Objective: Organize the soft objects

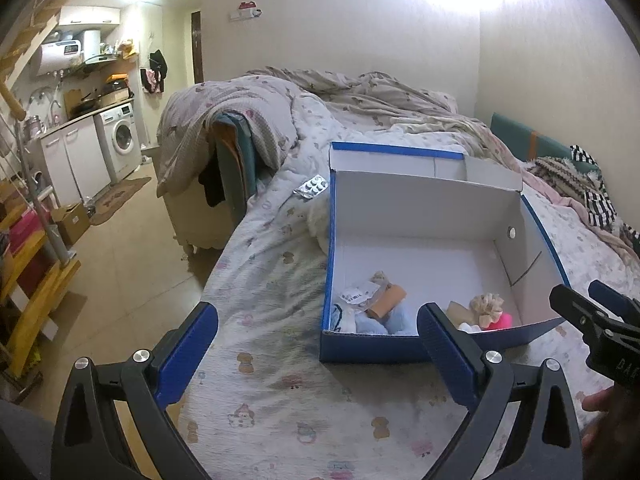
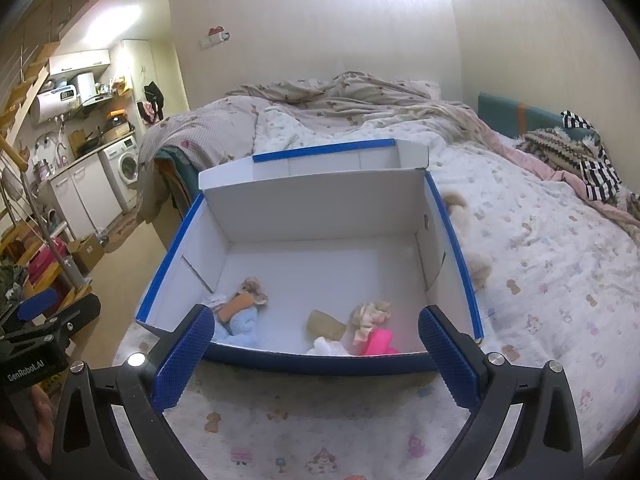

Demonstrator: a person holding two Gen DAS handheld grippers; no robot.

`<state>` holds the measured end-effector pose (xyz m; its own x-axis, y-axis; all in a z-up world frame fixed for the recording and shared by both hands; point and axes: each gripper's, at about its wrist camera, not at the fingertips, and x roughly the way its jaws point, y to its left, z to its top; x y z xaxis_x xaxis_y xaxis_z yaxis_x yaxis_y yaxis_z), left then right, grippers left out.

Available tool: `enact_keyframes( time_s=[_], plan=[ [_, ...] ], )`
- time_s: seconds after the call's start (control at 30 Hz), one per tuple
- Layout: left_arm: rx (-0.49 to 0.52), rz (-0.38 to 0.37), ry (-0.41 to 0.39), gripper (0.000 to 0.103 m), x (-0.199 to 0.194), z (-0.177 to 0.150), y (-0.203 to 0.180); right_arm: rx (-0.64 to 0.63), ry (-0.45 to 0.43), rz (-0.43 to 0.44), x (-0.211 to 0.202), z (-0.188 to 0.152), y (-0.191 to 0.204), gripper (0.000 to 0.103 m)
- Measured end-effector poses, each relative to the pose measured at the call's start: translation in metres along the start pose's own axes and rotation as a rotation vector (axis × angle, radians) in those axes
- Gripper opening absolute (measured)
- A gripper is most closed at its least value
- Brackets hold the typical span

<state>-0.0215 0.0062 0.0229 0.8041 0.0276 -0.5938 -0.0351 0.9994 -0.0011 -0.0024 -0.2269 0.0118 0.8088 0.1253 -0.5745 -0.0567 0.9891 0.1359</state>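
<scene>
An open blue cardboard box [image 2: 452, 216] with a white inside stands on the bed [image 2: 540, 280]; it also shows in the left wrist view [image 1: 536, 216]. Inside lie a light blue plush with an orange part [image 2: 240, 316], a tan piece [image 2: 326, 324], a cream scrunchie [image 2: 370, 314], a pink toy [image 2: 380, 340] and a white soft item [image 2: 328, 346]. A beige plush [image 2: 476, 252] lies on the bed outside the box's right wall. My right gripper [image 2: 316, 352] is open and empty at the box's near wall. My left gripper [image 1: 318, 352] is open and empty, near the box's front left.
A silver pill blister [image 1: 312, 187] lies on the bed beside the box's far left corner. A rumpled duvet [image 2: 340, 96] covers the far end. Striped and knitted clothes [image 2: 576, 152] lie at the right by the wall. The floor and kitchen units [image 1: 92, 148] are at the left.
</scene>
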Motion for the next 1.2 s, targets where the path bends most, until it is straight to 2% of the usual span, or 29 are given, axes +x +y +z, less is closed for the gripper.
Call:
enact_keyframes(
  time_s=[1.2],
  plan=[
    [0.012,0.000,0.003,0.100,0.0036,-0.0045,-0.0041,-0.004,0.009,-0.013,0.0006,-0.0007,-0.0013,0.103]
  ],
)
